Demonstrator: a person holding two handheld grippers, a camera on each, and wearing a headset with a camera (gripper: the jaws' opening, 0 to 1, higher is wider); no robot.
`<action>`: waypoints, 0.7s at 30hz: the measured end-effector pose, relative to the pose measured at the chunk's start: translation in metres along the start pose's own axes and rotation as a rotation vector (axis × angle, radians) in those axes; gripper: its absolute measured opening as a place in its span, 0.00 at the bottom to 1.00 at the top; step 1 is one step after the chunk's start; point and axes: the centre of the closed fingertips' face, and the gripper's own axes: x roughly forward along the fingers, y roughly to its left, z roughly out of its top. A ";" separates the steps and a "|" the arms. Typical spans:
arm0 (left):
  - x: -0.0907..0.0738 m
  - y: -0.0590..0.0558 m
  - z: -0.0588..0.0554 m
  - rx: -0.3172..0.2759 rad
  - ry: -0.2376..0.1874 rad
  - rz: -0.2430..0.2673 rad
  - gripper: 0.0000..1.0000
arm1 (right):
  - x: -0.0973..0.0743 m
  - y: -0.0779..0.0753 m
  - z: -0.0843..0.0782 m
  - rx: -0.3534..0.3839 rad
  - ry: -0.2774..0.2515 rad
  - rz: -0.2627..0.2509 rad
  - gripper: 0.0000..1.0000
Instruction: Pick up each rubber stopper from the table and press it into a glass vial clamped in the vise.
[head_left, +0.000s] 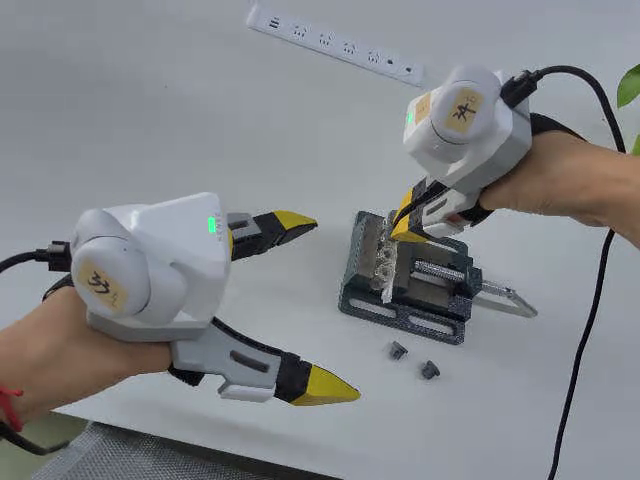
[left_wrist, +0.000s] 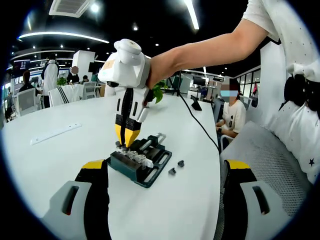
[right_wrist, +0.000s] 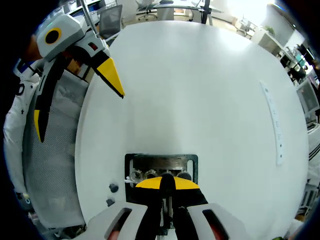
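A dark vise (head_left: 438, 300) clamps a row of clear glass vials (head_left: 385, 262) near the middle of the white table. My right gripper (head_left: 405, 230) points down onto the far end of that row, shut, with a small dark rubber stopper (right_wrist: 166, 176) pinched at its yellow tips right above the vials (right_wrist: 150, 174). Two loose grey stoppers (head_left: 397, 350) (head_left: 430, 370) lie on the table in front of the vise. My left gripper (head_left: 310, 305) hovers to the left of the vise, open wide with nothing between its jaws.
A white power strip (head_left: 335, 45) lies at the back of the table. A black cable (head_left: 590, 300) runs down the right side. The near table edge (head_left: 200, 430) passes under my left hand. People sit at other desks behind.
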 end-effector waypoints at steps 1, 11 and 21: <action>0.000 0.000 0.000 0.002 0.002 0.000 0.95 | 0.000 0.000 0.000 0.001 -0.004 -0.003 0.02; -0.001 -0.001 0.002 0.009 0.007 0.001 0.95 | -0.007 0.001 -0.001 0.032 -0.044 -0.025 0.07; 0.002 -0.004 0.002 0.017 0.016 -0.006 0.95 | -0.023 0.006 -0.004 0.092 -0.118 -0.050 0.12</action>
